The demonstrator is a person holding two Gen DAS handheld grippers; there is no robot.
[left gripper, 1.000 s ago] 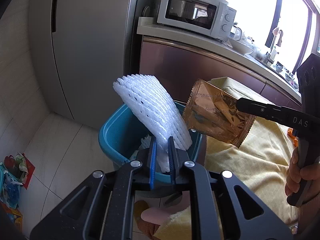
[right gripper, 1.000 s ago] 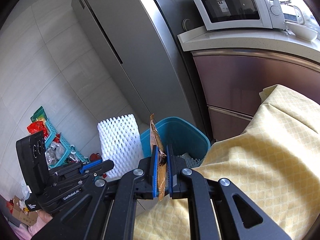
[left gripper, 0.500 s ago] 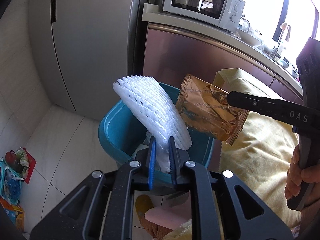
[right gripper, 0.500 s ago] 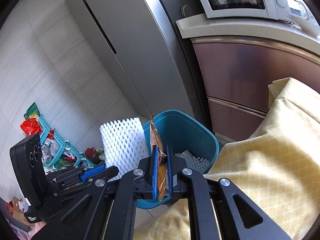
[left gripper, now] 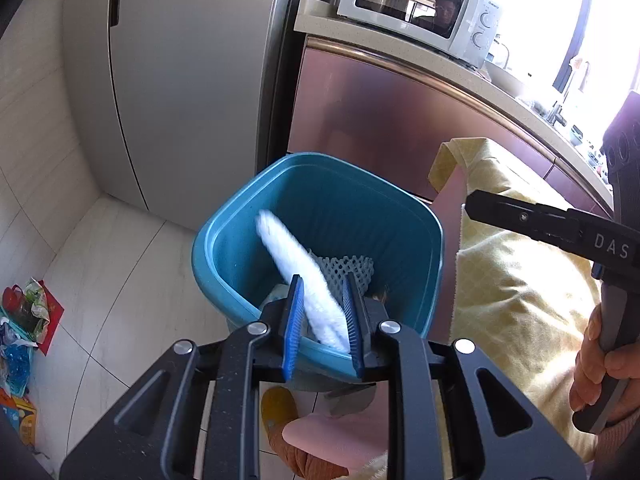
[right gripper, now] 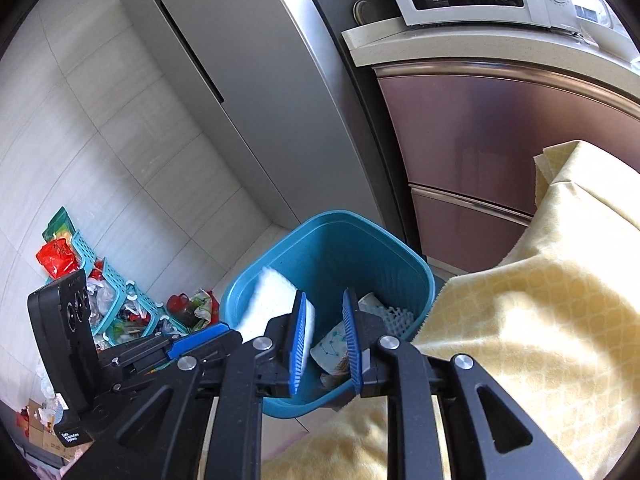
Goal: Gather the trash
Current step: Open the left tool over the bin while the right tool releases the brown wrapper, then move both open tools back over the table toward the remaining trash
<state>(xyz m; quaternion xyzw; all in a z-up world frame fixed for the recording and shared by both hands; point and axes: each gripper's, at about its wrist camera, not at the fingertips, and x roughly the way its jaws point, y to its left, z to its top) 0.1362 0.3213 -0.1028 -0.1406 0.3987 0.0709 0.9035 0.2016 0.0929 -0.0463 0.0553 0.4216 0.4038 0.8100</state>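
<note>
Two hand-held grippers hang over a teal trash bin point(left gripper: 320, 200) on a tiled kitchen floor. The left gripper point(left gripper: 324, 320) has just been opening: its blue pads stand apart, and a white foam net sleeve point(left gripper: 298, 268), blurred, slants between them down into the bin, seemingly loose. The right gripper point(right gripper: 325, 340) has also just been opening; its jaws stand apart with nothing between them. Directly beyond and below its tips, inside the bin, lie a foam net, a white printed wrapper point(right gripper: 332, 350) and a glimpse of a gold packet point(right gripper: 340, 369). A yellow tablecloth point(right gripper: 520, 320) drapes just right of both grippers. A hand point(left gripper: 604, 364) grips the right tool's handle.
</note>
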